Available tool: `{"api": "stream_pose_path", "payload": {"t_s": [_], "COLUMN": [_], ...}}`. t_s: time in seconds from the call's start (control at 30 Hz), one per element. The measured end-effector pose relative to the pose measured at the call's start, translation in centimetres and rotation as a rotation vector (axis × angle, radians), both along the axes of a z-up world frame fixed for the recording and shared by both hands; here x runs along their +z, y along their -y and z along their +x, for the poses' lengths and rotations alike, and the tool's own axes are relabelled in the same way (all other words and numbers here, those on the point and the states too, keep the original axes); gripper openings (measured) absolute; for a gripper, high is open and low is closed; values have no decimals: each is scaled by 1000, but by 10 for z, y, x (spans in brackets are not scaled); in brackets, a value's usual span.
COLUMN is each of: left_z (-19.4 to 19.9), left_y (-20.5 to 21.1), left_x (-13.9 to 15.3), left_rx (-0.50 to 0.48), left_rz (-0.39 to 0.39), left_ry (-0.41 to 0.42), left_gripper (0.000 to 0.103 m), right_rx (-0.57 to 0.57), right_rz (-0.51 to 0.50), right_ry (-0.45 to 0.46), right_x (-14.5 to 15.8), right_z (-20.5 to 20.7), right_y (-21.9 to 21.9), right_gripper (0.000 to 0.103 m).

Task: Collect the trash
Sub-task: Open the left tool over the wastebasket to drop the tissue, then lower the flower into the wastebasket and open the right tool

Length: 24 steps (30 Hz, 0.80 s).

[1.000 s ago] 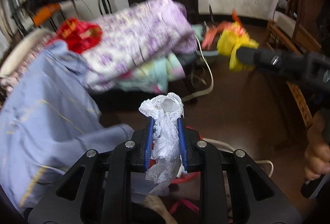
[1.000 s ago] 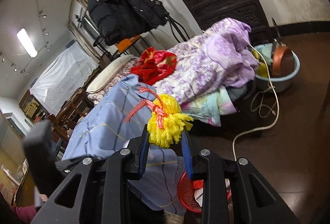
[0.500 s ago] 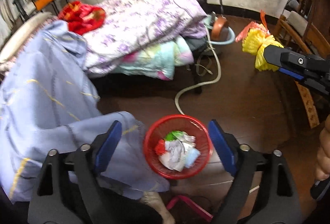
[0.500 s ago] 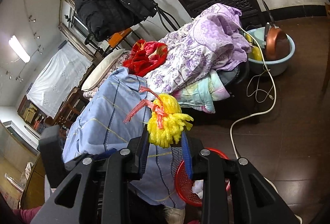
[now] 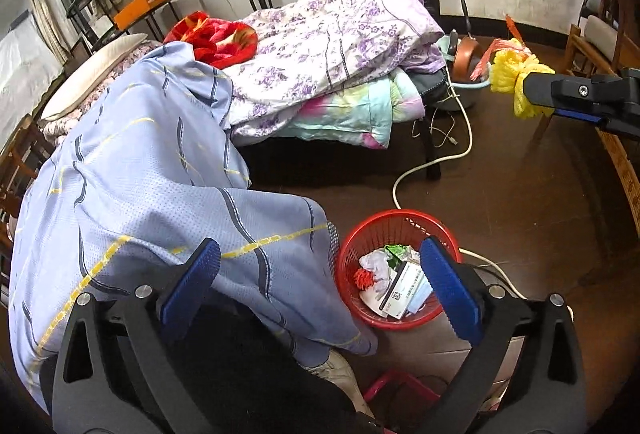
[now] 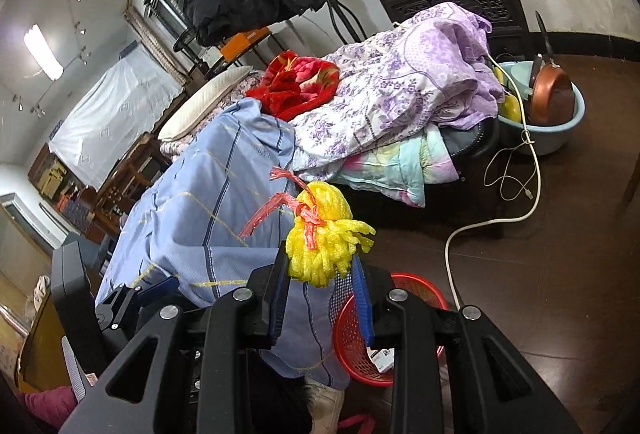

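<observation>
Left gripper [image 5: 320, 278]: jaws opening, spread wide, nothing between the pads, above a red mesh wastebasket [image 5: 352, 246] on the dark floor [image 5: 540, 194] beside a blue striped bedsheet [image 5: 140, 162]; the basket holds crumpled white paper [image 5: 374, 262], a carton and wrappers. Right gripper [image 6: 322, 280]: jaws partly closed, clamping a yellow foam-net bundle [image 6: 324, 238] tied with red strips, above the basket.

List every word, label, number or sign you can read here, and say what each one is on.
No text can be read.
White carton in the red basket: printed lines and a square code, too small to read.
Its corner in the right wrist view: code and print, blurred.
Orange box on the rack: small mark, unreadable.
</observation>
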<state>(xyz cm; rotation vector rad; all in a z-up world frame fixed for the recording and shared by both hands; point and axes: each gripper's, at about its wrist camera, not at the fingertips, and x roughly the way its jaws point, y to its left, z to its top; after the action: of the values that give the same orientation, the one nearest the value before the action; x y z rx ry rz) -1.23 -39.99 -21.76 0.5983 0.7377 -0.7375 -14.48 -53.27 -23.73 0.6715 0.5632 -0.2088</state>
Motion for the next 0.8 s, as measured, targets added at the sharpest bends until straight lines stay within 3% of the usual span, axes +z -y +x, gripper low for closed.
{"api": "stream_pose_path", "payload": {"t_s": [0.2, 0.5, 0.8], "left_z": [-7, 4, 10], "left_y": [0, 1, -9], "left_x": [-7, -10, -3], "left_rx": [-29, -12, 9], "left_rz": [22, -16, -95], "left_ry": [21, -56, -97], "left_gripper": [96, 96, 96], "right_rx": [26, 43, 49], "right_rz": [-36, 10, 47], "right_ry": [-32, -68, -192], "right_x": [-4, -27, -81], "right_z": [9, 19, 34], "right_y": [-14, -17, -13], "right_gripper": [29, 29, 29]}}
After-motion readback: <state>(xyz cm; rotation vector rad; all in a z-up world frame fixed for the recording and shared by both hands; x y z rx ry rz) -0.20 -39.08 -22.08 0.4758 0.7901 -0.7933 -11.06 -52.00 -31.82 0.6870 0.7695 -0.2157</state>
